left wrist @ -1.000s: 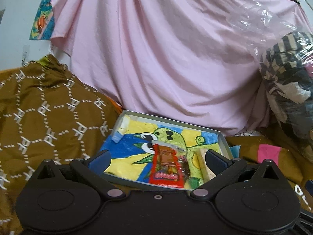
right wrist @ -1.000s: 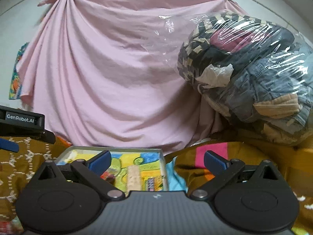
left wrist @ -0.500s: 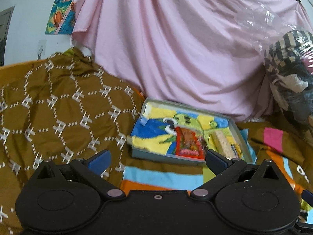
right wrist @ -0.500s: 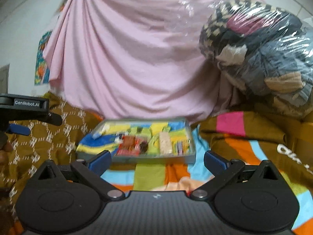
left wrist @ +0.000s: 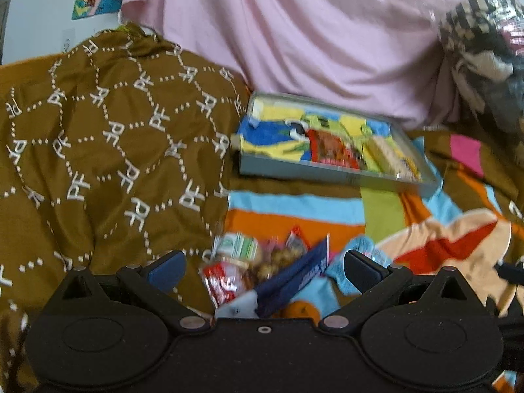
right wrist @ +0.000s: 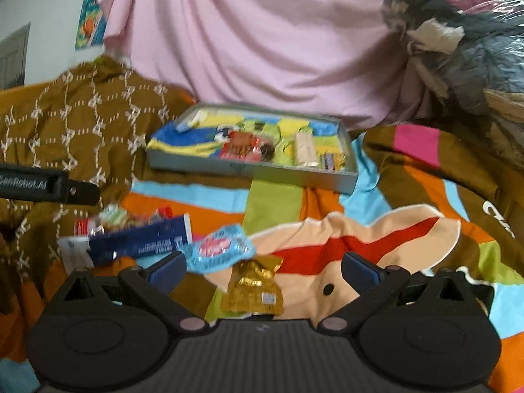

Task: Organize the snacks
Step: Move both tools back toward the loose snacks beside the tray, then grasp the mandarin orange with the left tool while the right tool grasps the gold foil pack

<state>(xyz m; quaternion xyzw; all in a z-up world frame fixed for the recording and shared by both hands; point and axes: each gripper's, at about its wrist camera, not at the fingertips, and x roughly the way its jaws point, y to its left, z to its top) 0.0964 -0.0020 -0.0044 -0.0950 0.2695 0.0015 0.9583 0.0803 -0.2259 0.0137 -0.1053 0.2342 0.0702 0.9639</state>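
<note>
On blanket (right wrist: 327, 196), snacks lie near both grippers; left gripper (left wrist: 263, 268) and right gripper (right wrist: 262, 268) wide, holding nothing; tray (right wrist: 249, 168) w/ snacks behind

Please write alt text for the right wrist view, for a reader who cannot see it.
An open right claw hovers over a gold snack packet on a striped blanket. A light blue packet lies nearby, and a grey tray holding snacks sits behind.
</note>
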